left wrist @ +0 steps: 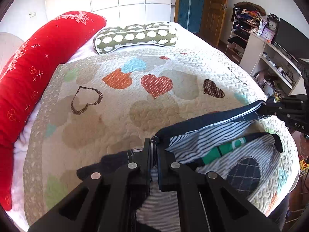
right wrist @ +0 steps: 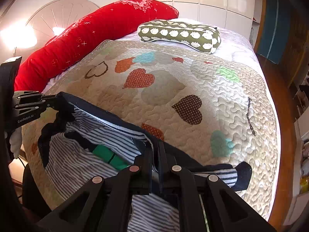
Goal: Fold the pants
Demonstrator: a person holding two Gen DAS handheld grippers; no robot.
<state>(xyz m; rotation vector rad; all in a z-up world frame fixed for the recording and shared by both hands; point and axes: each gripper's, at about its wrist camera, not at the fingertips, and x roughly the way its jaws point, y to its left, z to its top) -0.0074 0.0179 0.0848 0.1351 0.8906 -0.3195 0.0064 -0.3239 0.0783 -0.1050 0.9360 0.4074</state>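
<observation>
Striped pants [left wrist: 222, 129] hung by the navy waistband, stretched between both grippers above the near edge of the heart quilt [left wrist: 115, 100]. Left gripper [left wrist: 153, 148] was clamped on one waistband end, right gripper [right wrist: 154, 150] on the other. Risk, my read: thin edge grip could slip under tension, dropping one corner and skewing the fold.

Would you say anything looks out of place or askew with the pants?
Nothing looks damaged. The pants are held by the waistband between the left gripper and right gripper, rumpled, with a green patch showing inside.
</observation>
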